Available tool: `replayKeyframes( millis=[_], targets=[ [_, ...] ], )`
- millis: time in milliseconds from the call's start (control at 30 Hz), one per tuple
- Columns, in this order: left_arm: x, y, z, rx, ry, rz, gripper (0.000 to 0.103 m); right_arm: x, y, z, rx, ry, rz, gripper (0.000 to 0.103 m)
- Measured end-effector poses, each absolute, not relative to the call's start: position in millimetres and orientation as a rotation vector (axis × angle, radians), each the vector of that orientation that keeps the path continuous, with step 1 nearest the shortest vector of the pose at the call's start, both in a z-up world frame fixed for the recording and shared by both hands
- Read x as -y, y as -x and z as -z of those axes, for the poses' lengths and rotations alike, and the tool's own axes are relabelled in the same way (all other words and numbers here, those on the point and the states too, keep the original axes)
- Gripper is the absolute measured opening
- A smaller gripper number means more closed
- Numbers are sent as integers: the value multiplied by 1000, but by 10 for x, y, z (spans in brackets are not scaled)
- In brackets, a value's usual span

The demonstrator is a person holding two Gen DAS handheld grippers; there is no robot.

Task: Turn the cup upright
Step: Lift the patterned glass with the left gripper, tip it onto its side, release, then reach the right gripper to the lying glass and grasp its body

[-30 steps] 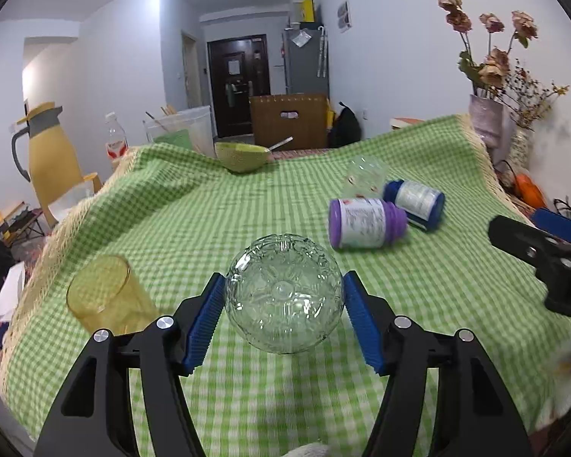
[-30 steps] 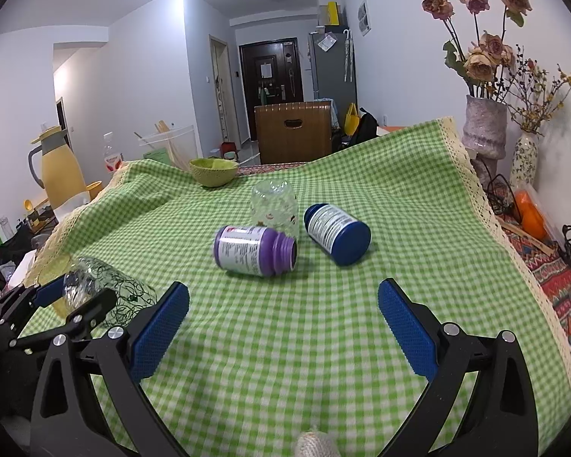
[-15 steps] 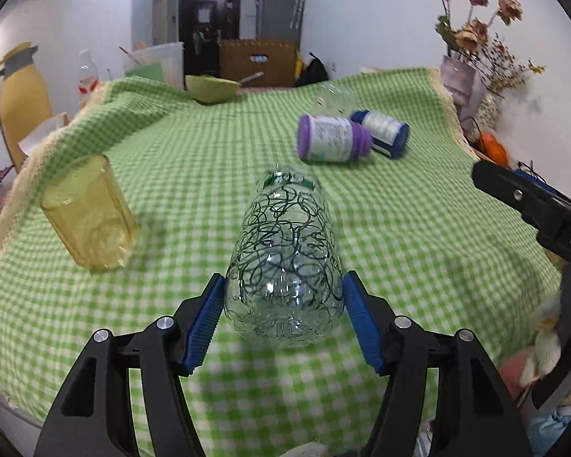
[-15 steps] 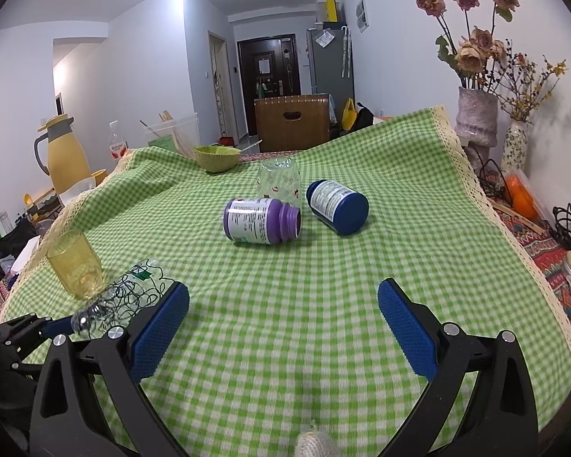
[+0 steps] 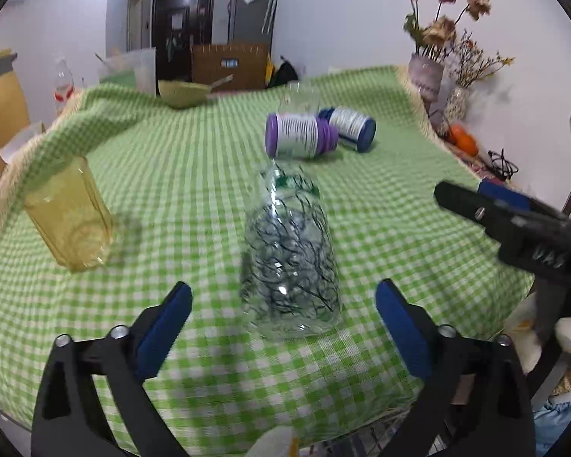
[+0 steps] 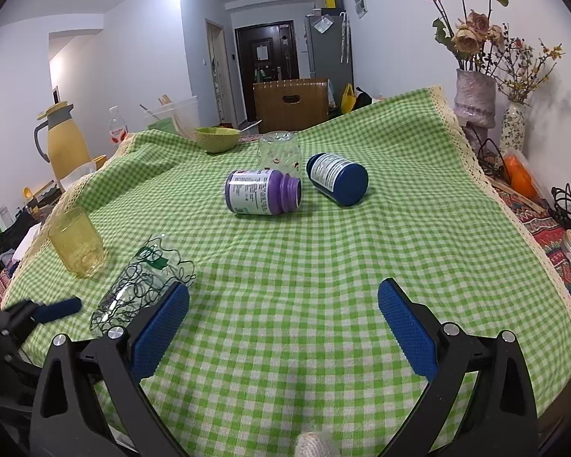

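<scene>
The left tool was held low and level, its two blue-padded fingers spread wide with nothing touching either pad. The right tool sat off to its right, likewise spread wide and gripping nothing, its black finger reaching into the left wrist view.

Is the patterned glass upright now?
Upright: the patterned glass stands base-down on the cloth, free between the open left gripper.

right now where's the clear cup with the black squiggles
The clear cup stands on the green checked cloth between the open left gripper fingers, with the yellow cup to its left.
</scene>
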State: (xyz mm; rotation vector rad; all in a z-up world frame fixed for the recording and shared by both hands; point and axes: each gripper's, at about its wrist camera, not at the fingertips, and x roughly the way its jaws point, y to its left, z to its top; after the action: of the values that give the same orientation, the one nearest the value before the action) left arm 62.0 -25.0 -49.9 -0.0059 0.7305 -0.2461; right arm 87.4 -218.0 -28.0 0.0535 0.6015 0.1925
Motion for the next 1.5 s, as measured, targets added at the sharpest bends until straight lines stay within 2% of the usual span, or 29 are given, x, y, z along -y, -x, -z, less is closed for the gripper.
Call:
replayKeyframes(
  millis=[600, 1133, 1500],
  targets=[
    [-605, -330, 245, -577, 141, 67, 96, 1846, -632, 125, -614, -37, -284, 96],
    [-874, -560, 223, -579, 117, 77, 96, 1230, -1050, 167, -728, 53, -343, 96],
    [-1112, -713, 159, -545, 96, 73, 96, 860, -1397, 220, -875, 116, -372, 96]
  ],
)
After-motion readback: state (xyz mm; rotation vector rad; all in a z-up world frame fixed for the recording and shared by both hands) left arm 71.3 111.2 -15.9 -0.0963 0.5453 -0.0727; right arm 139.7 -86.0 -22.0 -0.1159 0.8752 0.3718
